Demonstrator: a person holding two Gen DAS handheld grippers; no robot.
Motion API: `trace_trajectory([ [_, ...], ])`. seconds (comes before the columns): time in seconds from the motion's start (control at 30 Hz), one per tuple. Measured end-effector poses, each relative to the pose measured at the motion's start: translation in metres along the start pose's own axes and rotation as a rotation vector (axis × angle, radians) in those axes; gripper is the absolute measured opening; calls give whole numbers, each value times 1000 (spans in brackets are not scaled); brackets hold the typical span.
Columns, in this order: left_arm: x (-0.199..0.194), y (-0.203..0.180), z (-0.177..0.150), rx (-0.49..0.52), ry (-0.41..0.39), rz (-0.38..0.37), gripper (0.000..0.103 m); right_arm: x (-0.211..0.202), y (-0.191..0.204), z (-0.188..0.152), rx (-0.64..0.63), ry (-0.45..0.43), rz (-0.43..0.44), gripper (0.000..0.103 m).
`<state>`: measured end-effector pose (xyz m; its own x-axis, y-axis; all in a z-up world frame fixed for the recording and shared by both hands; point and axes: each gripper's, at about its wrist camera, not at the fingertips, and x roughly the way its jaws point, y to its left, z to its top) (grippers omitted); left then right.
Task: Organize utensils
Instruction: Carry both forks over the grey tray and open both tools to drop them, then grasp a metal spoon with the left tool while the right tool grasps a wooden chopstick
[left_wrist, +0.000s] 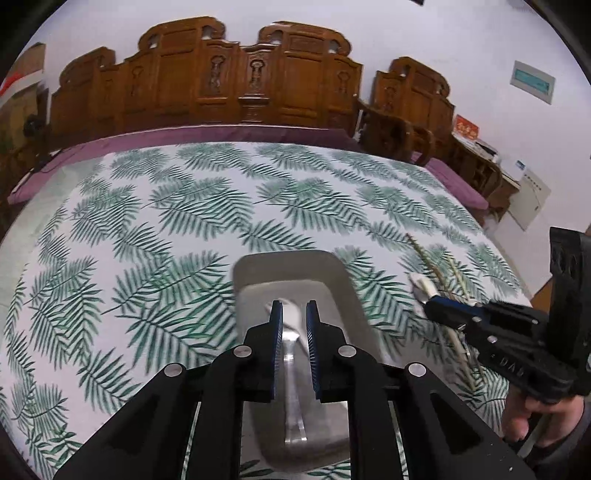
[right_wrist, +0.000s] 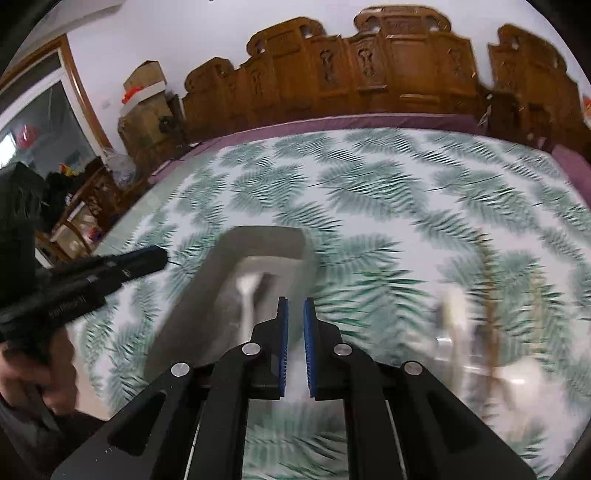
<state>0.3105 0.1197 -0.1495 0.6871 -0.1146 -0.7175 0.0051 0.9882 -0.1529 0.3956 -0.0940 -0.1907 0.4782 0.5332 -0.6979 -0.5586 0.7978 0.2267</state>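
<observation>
Over the leaf-print desk nearest the left camera, the left claw hangs with jaws narrowly parted, gripping nothing, above a grey tray holding a metal spoon partly hidden behind them. Right view is smeared; the right claw, likewise barely spread and empty, hovers at the tray's edge. Farther right lie chopsticks and a white-handled utensil, blurred.

Your tray sits dead centre, spoon inside; chopsticks and a second spoon crowd three o'clock. Nine through twelve, open cloth to the headboard.
</observation>
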Motion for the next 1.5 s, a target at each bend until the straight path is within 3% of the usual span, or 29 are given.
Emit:
trace_trajectory([
  [0.1, 1, -13, 1, 17, -2, -18, 13, -16, -23, -7, -35, -1, -73, 11],
  [0.3, 5, -38, 0, 51, -2, -48, 17, -23, -55, -24, -46, 29, -139, 11],
  [0.63, 15, -62, -10, 97, 25, -69, 30, 9, -67, -51, -50, 113, -177, 11],
  [1.1, 17, -69, -12, 108, 34, -80, 31, 27, -64, -67, -100, 197, -227, 11],
  [1.33, 21, -84, -16, 120, 41, -98, 32, 28, -74, -64, -73, 197, -219, 6],
  [1.5, 29, -102, -21, 137, 53, -108, 32, 8, -82, -57, -36, 129, -199, 6],
])
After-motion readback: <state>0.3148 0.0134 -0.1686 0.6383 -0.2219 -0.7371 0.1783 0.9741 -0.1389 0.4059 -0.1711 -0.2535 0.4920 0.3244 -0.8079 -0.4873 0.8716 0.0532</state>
